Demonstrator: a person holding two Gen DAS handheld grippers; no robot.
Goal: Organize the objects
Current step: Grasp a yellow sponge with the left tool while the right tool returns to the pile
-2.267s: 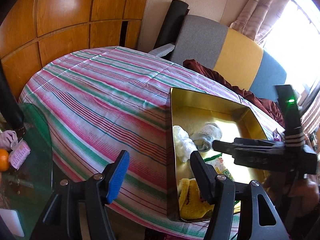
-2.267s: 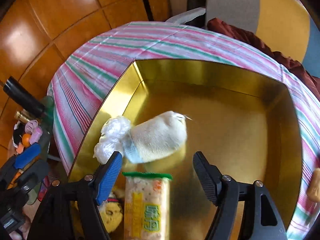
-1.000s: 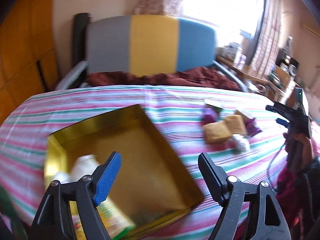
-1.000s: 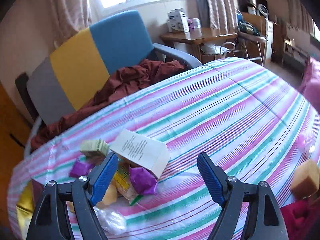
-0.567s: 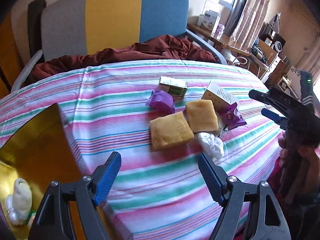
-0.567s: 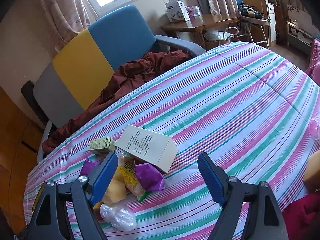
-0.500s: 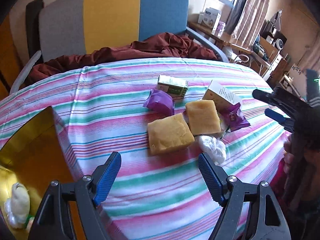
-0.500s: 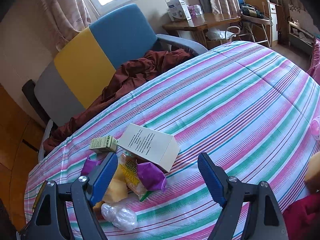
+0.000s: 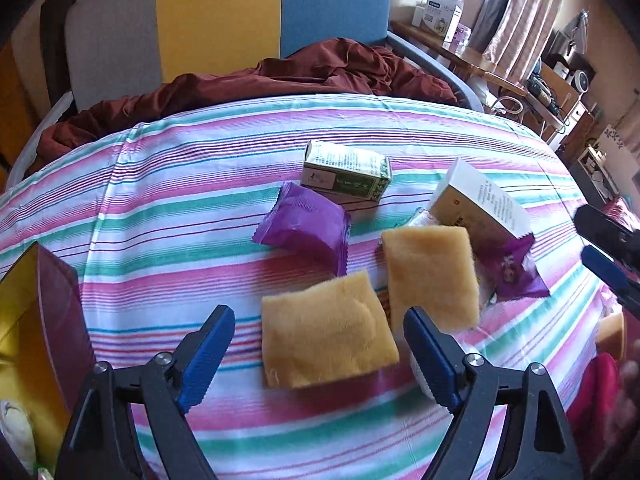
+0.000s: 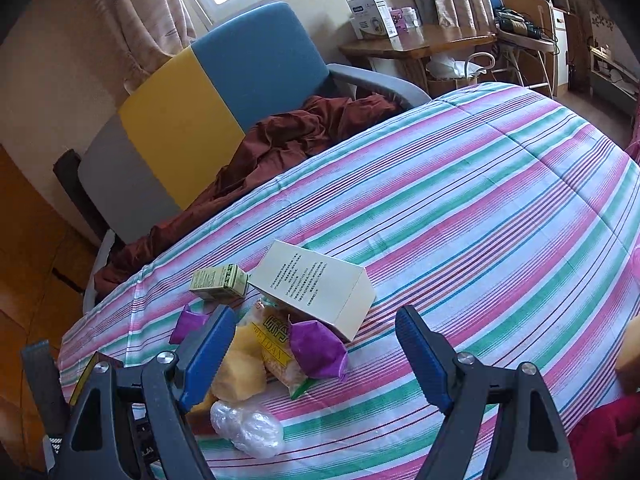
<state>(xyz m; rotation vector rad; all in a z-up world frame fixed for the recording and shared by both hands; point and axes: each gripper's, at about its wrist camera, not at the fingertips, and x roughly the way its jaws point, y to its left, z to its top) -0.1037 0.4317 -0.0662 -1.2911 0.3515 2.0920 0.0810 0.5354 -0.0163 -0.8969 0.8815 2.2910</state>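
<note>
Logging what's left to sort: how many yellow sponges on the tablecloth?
2 clearly: near sponge lying between the left gripper fingers; far sponge just right, leaning on the pile. A similar yellow block at the right edge may be a third.

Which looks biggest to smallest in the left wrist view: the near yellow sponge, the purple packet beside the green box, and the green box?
1. near yellow sponge, though it lies closest to the camera, which inflates it.
2. purple packet.
3. green box, farthest away, so its true rank against the packet is unsure.
</note>
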